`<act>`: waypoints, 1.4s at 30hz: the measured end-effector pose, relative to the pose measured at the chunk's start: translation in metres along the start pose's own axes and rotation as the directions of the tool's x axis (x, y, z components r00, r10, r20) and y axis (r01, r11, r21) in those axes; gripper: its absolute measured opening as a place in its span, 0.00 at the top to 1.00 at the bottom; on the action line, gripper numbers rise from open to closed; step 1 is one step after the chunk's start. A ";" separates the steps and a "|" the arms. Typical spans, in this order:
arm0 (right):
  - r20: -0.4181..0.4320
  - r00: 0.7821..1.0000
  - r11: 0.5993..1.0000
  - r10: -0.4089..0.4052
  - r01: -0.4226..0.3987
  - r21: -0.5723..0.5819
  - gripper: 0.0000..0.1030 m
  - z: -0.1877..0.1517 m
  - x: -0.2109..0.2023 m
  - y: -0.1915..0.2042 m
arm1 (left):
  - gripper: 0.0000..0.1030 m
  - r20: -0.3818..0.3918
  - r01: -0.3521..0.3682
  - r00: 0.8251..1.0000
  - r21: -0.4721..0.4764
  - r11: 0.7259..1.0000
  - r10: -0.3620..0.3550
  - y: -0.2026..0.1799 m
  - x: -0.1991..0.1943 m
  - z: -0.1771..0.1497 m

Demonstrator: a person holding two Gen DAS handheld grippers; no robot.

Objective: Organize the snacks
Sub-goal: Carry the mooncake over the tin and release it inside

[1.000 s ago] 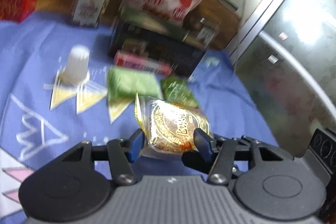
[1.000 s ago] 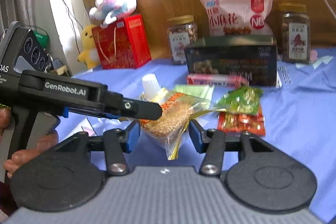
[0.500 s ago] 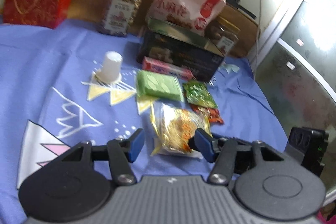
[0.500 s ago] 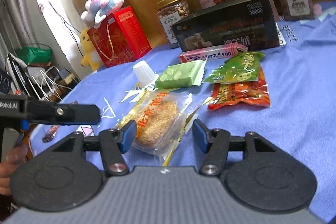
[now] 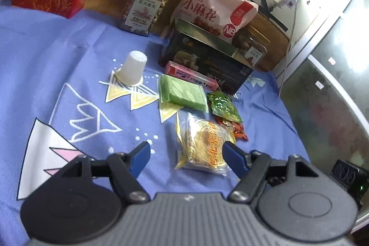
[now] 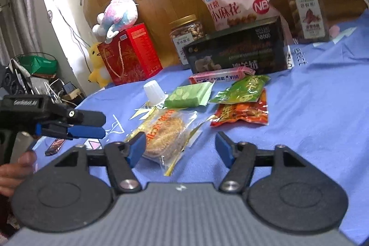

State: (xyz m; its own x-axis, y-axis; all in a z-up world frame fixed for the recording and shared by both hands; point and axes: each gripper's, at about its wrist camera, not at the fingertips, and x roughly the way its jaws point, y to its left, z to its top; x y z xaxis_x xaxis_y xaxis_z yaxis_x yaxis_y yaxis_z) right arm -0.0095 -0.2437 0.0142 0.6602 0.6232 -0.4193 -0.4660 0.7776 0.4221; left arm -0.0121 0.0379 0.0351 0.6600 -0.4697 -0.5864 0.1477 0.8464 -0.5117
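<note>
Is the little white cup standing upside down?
Yes, the white cup rests on its wide rim on the blue cloth, narrow closed end up.

Sesame cake packet (image 5: pixel 203 144) before wafer packet (image 5: pixel 183 92)

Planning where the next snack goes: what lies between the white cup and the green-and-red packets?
The light green wafer packet, lying flat on the cloth, clearest in the left wrist view.

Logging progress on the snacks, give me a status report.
Left gripper open, empty. Right gripper open, empty. Cake pack flat on cloth, nearest in the snack row. Nothing blocking it.
</note>
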 end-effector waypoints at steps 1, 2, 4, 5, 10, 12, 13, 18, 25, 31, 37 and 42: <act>-0.008 1.000 1.000 -0.006 0.006 -0.010 0.30 0.000 0.003 0.002 | 0.31 -0.008 0.015 1.000 -0.012 1.000 -0.015 0.004 0.002 0.001; -0.018 1.000 1.000 -0.012 0.011 -0.019 0.30 0.000 0.006 0.003 | 0.31 -0.015 0.032 0.999 -0.020 0.999 -0.032 0.007 0.005 0.003; -0.035 0.999 0.999 -0.020 0.019 -0.029 0.30 0.001 0.012 0.005 | 0.31 -0.037 0.059 0.998 -0.025 0.998 -0.060 0.010 0.015 0.006; -0.044 0.999 0.999 -0.024 0.022 -0.033 0.30 0.002 0.017 0.007 | 0.31 -0.050 0.068 0.996 -0.022 0.997 -0.069 0.010 0.022 0.008; -0.123 0.992 0.994 -0.032 0.018 -0.107 0.31 0.003 0.038 0.022 | 0.37 -0.158 0.116 0.981 0.031 0.993 -0.110 -0.003 0.060 0.009; -0.141 0.990 0.994 0.001 -0.016 -0.105 0.47 0.005 0.040 0.028 | 0.57 -0.157 0.062 0.987 0.103 0.993 -0.045 -0.016 0.060 0.005; -0.148 0.989 0.991 -0.008 -0.012 -0.131 0.51 0.007 0.038 0.033 | 0.60 -0.155 0.066 0.987 0.116 0.991 -0.047 -0.020 0.055 0.004; -0.058 0.998 0.991 0.015 -0.023 -0.135 0.60 0.029 0.025 0.035 | 0.61 -0.077 0.122 0.991 0.184 0.975 -0.110 -0.031 0.024 0.026; 0.045 0.999 0.990 -0.004 0.011 -0.142 0.61 0.092 0.046 0.016 | 0.61 0.001 0.125 0.992 0.229 0.965 -0.129 -0.048 0.044 0.099; 0.084 0.995 0.981 -0.056 0.070 -0.180 0.61 0.149 0.094 -0.016 | 0.58 0.064 0.093 0.992 0.245 0.965 -0.111 -0.054 0.096 0.166; 0.047 0.996 0.977 -0.080 0.087 -0.195 0.60 0.165 0.138 -0.045 | 0.57 0.038 0.040 0.998 0.196 0.980 -0.048 -0.042 0.147 0.198; 0.030 0.994 0.968 -0.101 0.105 -0.226 0.58 0.159 0.155 -0.054 | 0.54 -0.008 0.011 1.000 0.161 0.987 -0.010 -0.031 0.176 0.203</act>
State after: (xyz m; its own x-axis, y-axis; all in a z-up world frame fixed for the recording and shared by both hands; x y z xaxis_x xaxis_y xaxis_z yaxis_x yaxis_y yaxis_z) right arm 0.2117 -0.2028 0.0544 0.7211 0.5387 -0.4358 -0.5152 0.8374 0.1826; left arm 0.2493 -0.0200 0.0750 0.6525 -0.4800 -0.5864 0.2716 0.8705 -0.4104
